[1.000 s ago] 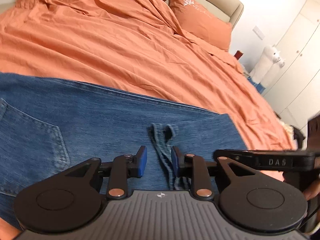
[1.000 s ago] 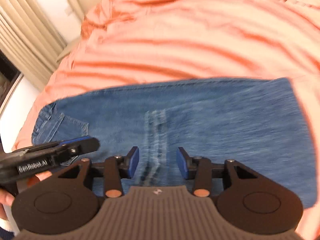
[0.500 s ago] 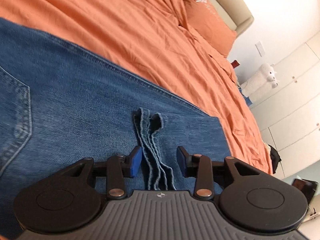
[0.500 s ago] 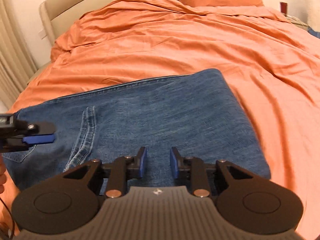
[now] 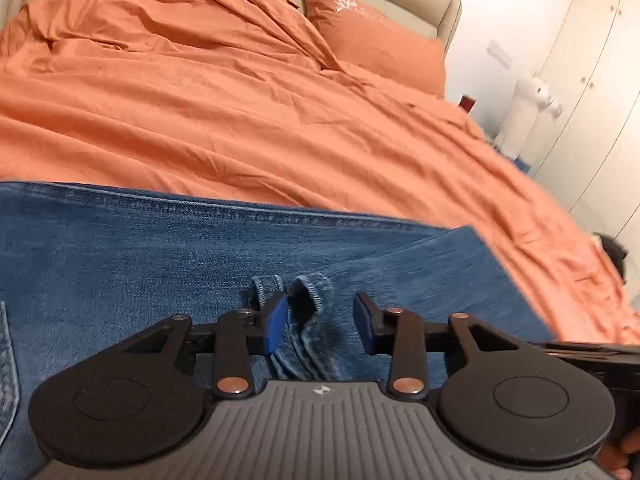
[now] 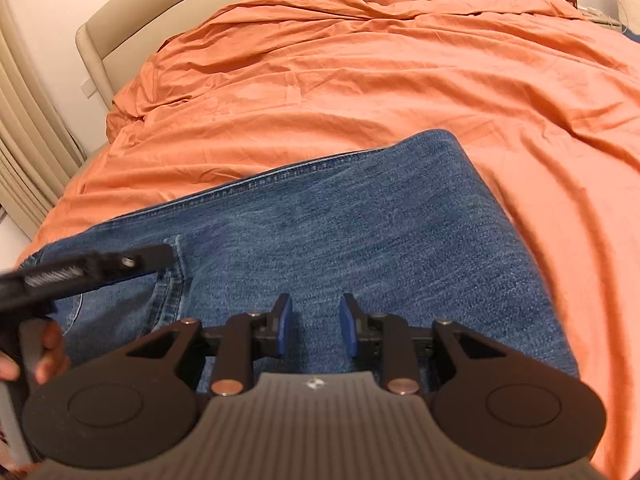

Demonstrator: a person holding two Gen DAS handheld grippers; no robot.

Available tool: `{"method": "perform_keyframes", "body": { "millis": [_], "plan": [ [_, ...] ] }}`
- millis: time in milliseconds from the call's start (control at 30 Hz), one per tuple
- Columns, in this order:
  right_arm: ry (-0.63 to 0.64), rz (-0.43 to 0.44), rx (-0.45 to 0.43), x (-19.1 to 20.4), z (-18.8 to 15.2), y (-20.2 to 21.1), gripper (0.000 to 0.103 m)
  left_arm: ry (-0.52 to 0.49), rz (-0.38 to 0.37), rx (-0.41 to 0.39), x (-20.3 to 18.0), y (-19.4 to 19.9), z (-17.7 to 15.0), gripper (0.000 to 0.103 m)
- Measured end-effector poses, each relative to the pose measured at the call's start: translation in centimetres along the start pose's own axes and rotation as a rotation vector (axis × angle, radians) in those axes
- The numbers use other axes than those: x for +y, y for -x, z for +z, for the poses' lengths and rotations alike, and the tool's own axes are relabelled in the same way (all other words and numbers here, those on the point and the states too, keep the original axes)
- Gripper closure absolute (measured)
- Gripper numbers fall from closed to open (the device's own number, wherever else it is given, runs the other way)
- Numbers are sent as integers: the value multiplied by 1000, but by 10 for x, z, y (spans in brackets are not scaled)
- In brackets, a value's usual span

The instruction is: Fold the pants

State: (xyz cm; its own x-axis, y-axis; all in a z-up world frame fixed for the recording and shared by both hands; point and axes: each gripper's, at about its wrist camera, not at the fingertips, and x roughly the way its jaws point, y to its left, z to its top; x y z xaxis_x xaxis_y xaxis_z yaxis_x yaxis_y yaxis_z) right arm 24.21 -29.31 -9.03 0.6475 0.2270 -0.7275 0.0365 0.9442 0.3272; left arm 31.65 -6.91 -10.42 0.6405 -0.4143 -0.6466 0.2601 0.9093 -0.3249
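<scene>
Lying folded across the orange bed [image 5: 240,120], blue jeans [image 5: 160,260] filling all the room under and ahead of both sets of jaws. Bunching up between the left gripper's [image 5: 320,324] parted jaws, a doubled hem loop [image 5: 308,292]. Standing clear between the right gripper's [image 6: 315,322] narrower jaws, flat denim only. Crossing in at far left of those jaws, the other gripper's arm. Beyond the jeans, lying open, rumpled duvet up to the pillow [image 5: 376,40].

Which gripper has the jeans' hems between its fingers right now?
The left gripper: the bunched hems sit between its open jaws. The right gripper has only flat denim under its gap.
</scene>
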Motion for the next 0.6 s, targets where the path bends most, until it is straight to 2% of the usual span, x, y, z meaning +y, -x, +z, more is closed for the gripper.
{"method": "perform_keyframes", "body": {
  "millis": [67, 133, 200, 267, 333, 400, 500, 567, 600],
  "plan": [
    [7, 0, -2, 0, 0, -1, 80, -11, 27, 24, 0, -10, -2, 65],
    [12, 2, -1, -1, -1, -3, 80, -40, 46, 8, -1, -10, -5, 86],
    [7, 4, 1, -2, 0, -4, 80, -52, 22, -31, -2, 0, -4, 102],
    [1, 6, 2, -3, 1, -2, 79, -34, -19, -48, -4, 15, 7, 102],
    [9, 5, -7, -2, 0, 3, 79, 19, -49, -23, 4, 26, 20, 102],
    [33, -4, -13, 0, -1, 7, 79, 51, -31, 4, 16, 25, 25, 102],
    [43, 0, -6, 2, -3, 6, 78, 47, 9, 55, 23, 2, 14, 102],
    [54, -11, 3, 3, -4, 3, 78, 41, 15, 51, 22, -5, 7, 101],
    [63, -16, 5, 4, -5, 2, 78, 44, 15, 53, 23, -6, 7, 97]
  ]
}}
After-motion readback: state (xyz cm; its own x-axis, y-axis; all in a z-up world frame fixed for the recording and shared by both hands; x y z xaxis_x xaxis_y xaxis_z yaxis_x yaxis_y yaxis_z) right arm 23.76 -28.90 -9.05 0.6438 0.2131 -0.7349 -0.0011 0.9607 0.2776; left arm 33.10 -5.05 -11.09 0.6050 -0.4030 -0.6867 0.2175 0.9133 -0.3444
